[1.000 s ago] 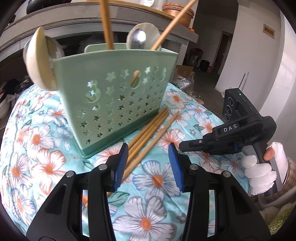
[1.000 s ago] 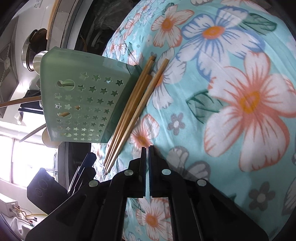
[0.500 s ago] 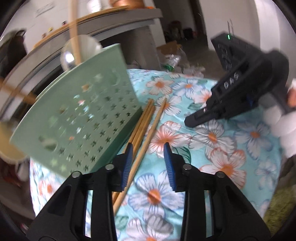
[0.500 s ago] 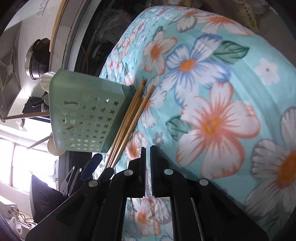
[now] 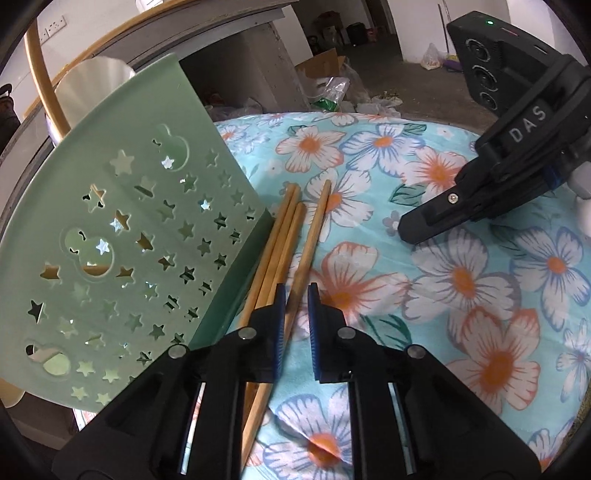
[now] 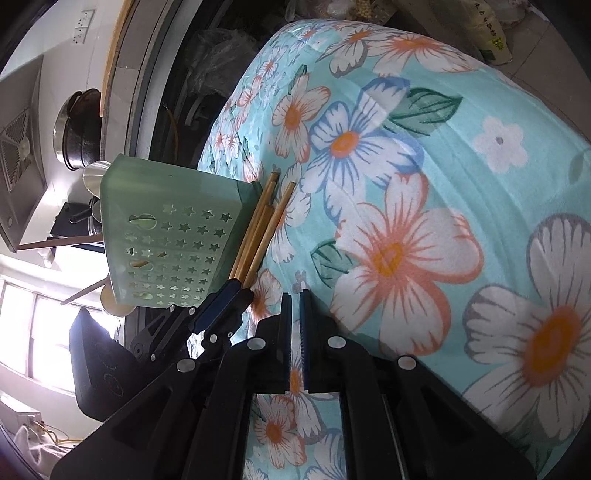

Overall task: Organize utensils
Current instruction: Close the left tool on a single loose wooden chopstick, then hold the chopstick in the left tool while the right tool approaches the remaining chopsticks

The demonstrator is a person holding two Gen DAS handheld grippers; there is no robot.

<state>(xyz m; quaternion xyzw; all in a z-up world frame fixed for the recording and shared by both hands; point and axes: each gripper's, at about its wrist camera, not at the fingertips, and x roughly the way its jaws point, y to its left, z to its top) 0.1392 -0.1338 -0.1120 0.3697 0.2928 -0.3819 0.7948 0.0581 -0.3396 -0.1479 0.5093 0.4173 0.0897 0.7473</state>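
A green star-pierced utensil holder (image 5: 122, 236) (image 6: 166, 236) stands on the floral tablecloth (image 5: 461, 280), with a spoon (image 5: 92, 81) and a wooden stick (image 5: 40, 81) poking out of it. Several wooden chopsticks (image 5: 284, 229) (image 6: 262, 225) lie flat against its base. My left gripper (image 5: 296, 302) (image 6: 236, 293) is down on them. Its jaws are closing around the rightmost chopstick (image 5: 314, 229), with slim gaps still showing at the blue pads. My right gripper (image 6: 294, 295) (image 5: 406, 229) is shut and empty, hovering over the cloth to the right of the chopsticks.
A concrete counter (image 5: 221, 33) runs behind the table, and a dark pot (image 6: 74, 136) sits on it. A cardboard box and bags (image 5: 325, 66) litter the floor beyond. The cloth-covered table drops away at its rounded edge (image 6: 535, 92). A white-gloved hand (image 5: 583, 184) holds the right gripper.
My left gripper rolled, moved in and sank onto the chopsticks. Its jaws narrowed from wide open to a slim gap around one chopstick. The right gripper drifted slightly and stayed shut.
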